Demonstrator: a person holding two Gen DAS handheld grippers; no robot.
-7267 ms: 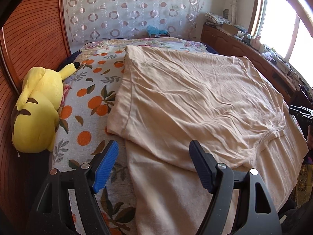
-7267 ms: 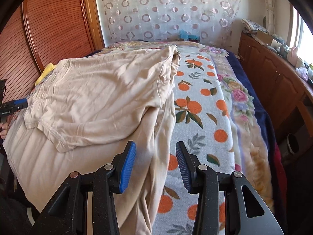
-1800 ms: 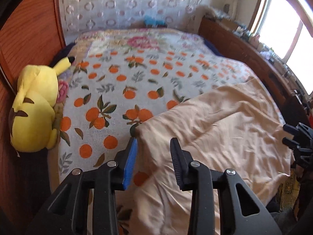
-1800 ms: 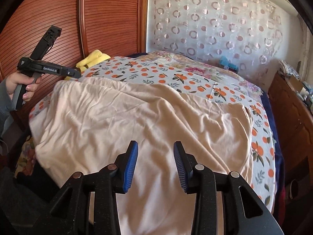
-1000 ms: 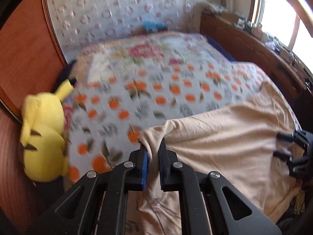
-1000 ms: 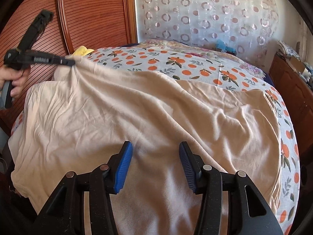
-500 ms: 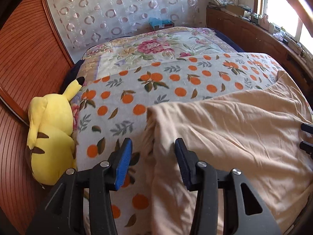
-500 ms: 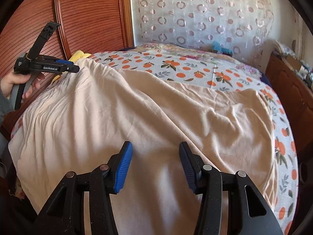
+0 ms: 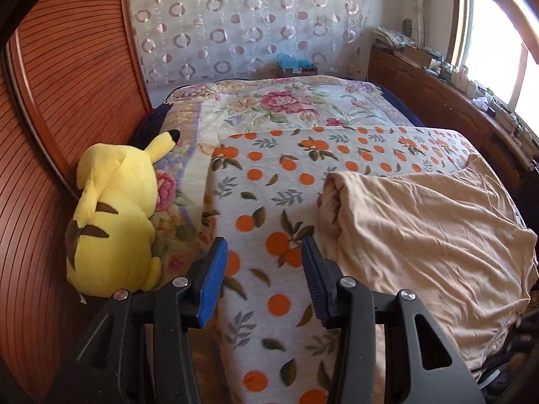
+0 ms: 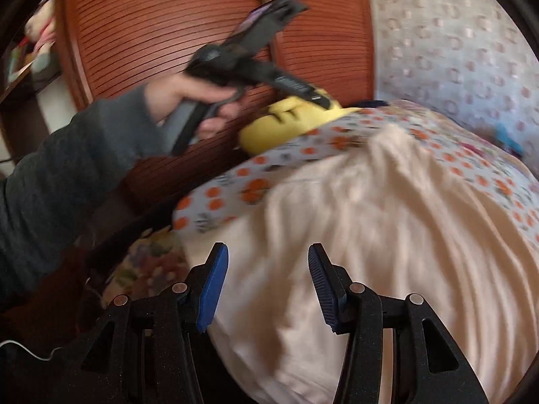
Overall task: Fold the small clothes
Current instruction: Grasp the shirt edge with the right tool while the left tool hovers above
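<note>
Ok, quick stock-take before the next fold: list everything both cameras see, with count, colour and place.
garment: one, beige, crumpled on the bed's right side.
blanket: one, white with oranges, under the garment.
quilt: one, floral, at the bed's far end.
plush: one, yellow, by the wooden wall on the left.
curtain: one, white with rings, behind the bed.
cabinet: one, brown, under the window, clutter on top.
left tool: open, empty, over the blanket.
right tool: open, empty, over the garment.
left hand: grey sleeve, gripping the left tool's handle.
</note>
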